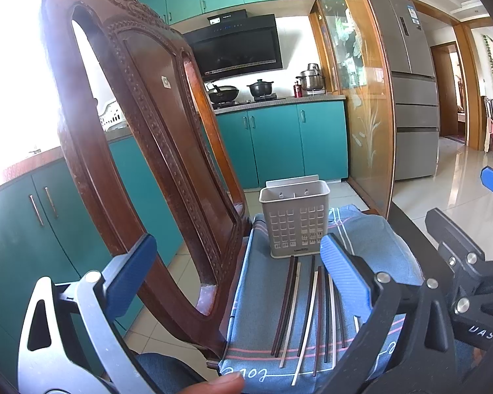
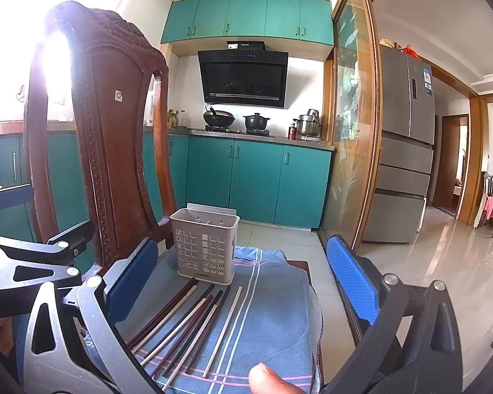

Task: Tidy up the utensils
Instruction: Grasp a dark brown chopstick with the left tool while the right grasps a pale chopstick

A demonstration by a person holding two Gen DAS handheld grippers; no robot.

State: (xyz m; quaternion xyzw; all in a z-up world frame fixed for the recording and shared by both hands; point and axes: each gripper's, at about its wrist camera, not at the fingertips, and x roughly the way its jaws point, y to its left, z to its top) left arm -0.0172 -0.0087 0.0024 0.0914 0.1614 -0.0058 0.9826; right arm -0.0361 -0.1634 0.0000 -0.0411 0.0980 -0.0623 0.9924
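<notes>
Chopsticks [image 2: 194, 325] lie loose in a row on the blue striped cloth [image 2: 272, 321], just in front of your grey perforated utensil holder [image 2: 204, 242], beside the carved wooden chair [image 2: 108, 151]. Your left tool [image 1: 238, 272] and right tool [image 2: 243, 279] both hover above them, released and holding nothing.

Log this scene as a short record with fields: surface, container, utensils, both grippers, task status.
surface: blue striped cloth spread over a seat beside a carved dark wooden chair back
container: grey perforated plastic utensil holder, upright at the cloth's far end, looks empty
utensils: loose dark brown and white chopsticks, lying side by side on the cloth in front of the holder
left hand-held gripper: open, holding nothing
right hand-held gripper: open, holding nothing
status: no chopstick in the holder yet
</notes>
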